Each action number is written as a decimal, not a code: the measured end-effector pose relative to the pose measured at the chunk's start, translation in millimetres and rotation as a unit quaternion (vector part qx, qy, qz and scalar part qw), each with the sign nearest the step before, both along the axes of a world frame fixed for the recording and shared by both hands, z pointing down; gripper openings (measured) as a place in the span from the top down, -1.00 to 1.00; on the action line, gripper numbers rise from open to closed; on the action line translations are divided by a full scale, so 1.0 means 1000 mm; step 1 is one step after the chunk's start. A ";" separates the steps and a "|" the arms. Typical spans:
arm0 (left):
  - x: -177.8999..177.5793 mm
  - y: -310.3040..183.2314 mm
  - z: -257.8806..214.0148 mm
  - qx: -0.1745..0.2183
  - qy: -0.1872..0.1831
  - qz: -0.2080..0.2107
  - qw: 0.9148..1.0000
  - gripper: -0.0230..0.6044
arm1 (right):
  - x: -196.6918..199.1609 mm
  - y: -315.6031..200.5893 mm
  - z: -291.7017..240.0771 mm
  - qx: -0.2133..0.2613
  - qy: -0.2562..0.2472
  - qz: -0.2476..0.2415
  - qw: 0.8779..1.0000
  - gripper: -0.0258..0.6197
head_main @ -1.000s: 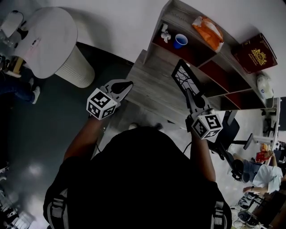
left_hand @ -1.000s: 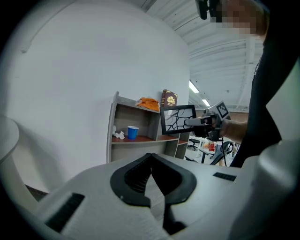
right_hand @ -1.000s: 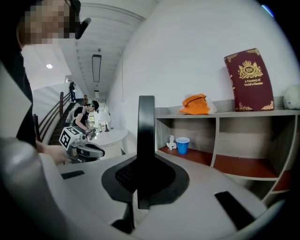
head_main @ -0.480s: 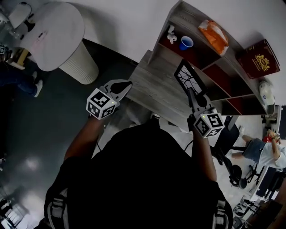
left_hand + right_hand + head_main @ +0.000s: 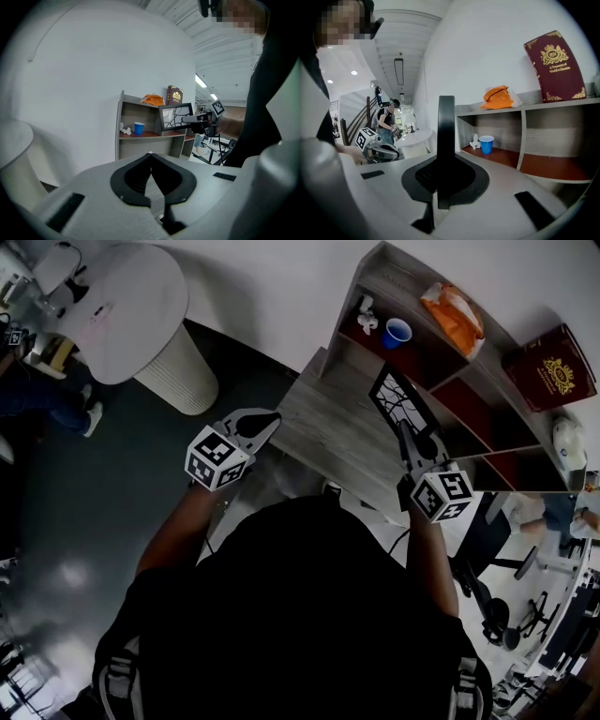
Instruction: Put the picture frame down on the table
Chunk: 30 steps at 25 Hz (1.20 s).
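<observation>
In the head view both forearms reach up from the bottom of the frame, elbows bent, one to each side of centre. The right gripper (image 5: 409, 441) is clamped on the lower edge of the black-rimmed picture frame with a branching line drawing (image 5: 397, 399), which stands tilted at centre right, raised clear of the grey wood-grain table (image 5: 323, 427). In the right gripper view the frame shows edge-on between the jaws. The left gripper (image 5: 270, 417), at centre left by the table's near edge, has its jaws closed together on nothing.
</observation>
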<state>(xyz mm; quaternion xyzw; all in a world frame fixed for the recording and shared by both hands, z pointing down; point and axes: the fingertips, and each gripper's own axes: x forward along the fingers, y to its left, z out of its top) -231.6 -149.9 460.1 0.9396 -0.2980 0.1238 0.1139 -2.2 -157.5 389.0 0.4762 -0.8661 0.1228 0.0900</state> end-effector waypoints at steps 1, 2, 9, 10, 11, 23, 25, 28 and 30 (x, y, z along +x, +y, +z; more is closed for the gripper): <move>0.002 0.000 0.001 0.000 -0.003 -0.001 1.000 0.87 | 0.001 -0.002 0.001 0.000 0.000 -0.002 1.000 0.87; 0.004 0.000 0.001 -0.001 -0.006 -0.001 1.000 0.87 | 0.002 -0.003 0.002 0.000 0.000 -0.004 1.000 0.87; 0.017 -0.005 0.010 -0.014 -0.012 -0.001 1.000 0.87 | 0.008 -0.015 0.013 -0.012 -0.009 -0.016 1.000 0.87; 0.019 -0.007 0.011 -0.017 -0.013 -0.001 1.000 0.87 | 0.010 -0.018 0.015 -0.015 -0.011 -0.016 1.000 0.87; 0.021 -0.008 0.013 -0.019 -0.013 -0.002 1.000 0.87 | 0.011 -0.020 0.016 -0.017 -0.013 -0.017 1.000 0.87; 0.047 -0.023 0.024 -0.040 -0.021 -0.006 0.999 0.87 | 0.025 -0.043 0.053 -0.056 -0.023 -0.035 0.998 0.87; 0.049 -0.026 0.026 -0.045 -0.023 -0.009 0.999 0.87 | 0.027 -0.047 0.061 -0.063 -0.023 -0.037 0.997 0.87; 0.055 -0.030 0.029 -0.051 -0.026 -0.012 0.998 0.87 | 0.032 -0.054 0.075 -0.076 -0.022 -0.041 0.996 0.87; 0.058 -0.031 0.031 -0.055 -0.028 -0.013 0.998 0.87 | 0.034 -0.057 0.085 -0.087 -0.022 -0.043 0.995 0.87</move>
